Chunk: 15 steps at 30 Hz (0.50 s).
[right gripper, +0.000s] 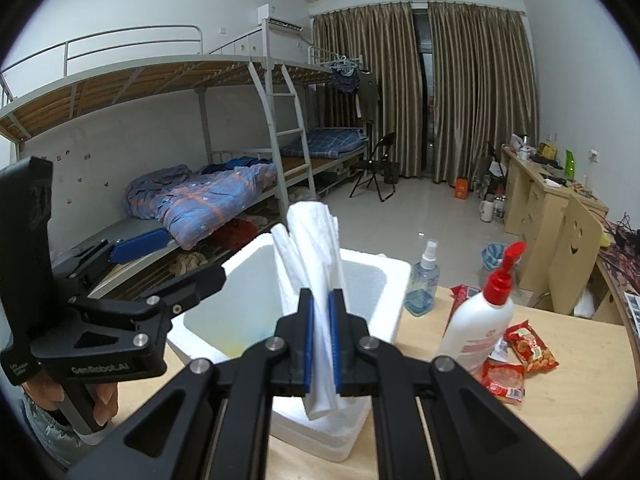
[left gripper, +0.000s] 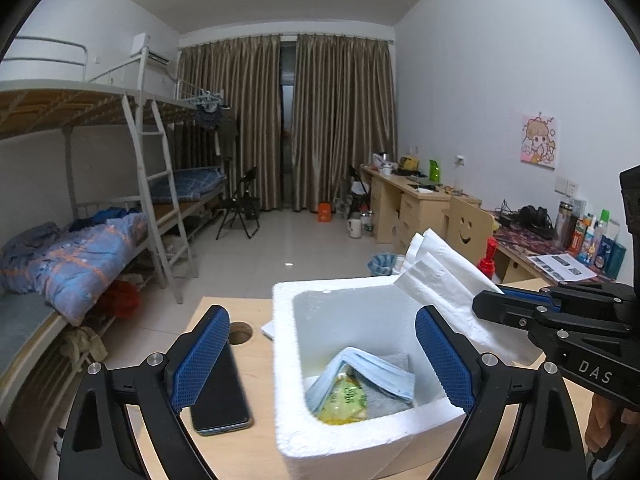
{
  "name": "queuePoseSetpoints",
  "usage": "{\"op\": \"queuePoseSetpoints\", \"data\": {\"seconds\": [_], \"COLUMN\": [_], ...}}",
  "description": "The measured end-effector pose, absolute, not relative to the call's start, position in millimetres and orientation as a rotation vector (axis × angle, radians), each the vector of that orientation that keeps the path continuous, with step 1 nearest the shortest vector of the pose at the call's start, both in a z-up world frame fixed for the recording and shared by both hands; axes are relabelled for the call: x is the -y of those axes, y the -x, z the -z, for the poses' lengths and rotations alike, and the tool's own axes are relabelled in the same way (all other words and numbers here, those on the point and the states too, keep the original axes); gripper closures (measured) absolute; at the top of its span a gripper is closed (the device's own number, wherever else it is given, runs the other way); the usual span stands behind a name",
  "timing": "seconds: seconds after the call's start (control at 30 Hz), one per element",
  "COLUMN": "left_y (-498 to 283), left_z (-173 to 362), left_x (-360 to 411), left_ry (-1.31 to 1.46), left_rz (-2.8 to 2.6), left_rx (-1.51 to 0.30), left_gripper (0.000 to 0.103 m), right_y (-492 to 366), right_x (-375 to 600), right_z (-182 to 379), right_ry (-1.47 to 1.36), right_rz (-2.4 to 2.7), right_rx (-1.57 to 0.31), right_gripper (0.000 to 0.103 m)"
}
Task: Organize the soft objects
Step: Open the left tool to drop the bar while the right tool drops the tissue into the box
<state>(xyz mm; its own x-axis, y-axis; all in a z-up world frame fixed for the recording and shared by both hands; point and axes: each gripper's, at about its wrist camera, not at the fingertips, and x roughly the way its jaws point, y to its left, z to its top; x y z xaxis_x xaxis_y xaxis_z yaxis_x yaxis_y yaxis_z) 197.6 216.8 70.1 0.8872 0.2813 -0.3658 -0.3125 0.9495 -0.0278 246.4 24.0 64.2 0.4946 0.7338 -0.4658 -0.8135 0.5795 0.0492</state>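
Left wrist view: left gripper (left gripper: 322, 360) spread wide, nothing between its pads, its fingers (left gripper: 202, 360) straddling the near left wall of the foam box (left gripper: 320, 440); a mask (left gripper: 362, 372), a yellow pack (left gripper: 346, 398) and a grey cloth (left gripper: 390, 398) lie in the box, between and just past the fingertips, while a phone (left gripper: 220, 396) lies beside the left finger. Right wrist view: right gripper (right gripper: 320, 340) clamped tight on folded tissue (right gripper: 316, 280), which stands up between the pads and rises past the fingertips, over the box.
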Motion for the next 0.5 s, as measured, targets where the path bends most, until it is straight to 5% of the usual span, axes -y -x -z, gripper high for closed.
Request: {"op": "queuePoseSetpoints", "data": {"seconds": [0.5], "left_y": [-170.0], "left_z": [-74.2], "left_x": [-242.7], "left_ry": [0.112], "left_rz": [-0.363], "left_rx": [-0.344], "left_gripper": [0.008], "right_y": [-257.3], "right_x": [-57.8], "right_z": [-55.7], "right_ry": [0.202], "right_rz": [-0.944], "right_rx": [-0.516], "right_gripper": [0.092]}}
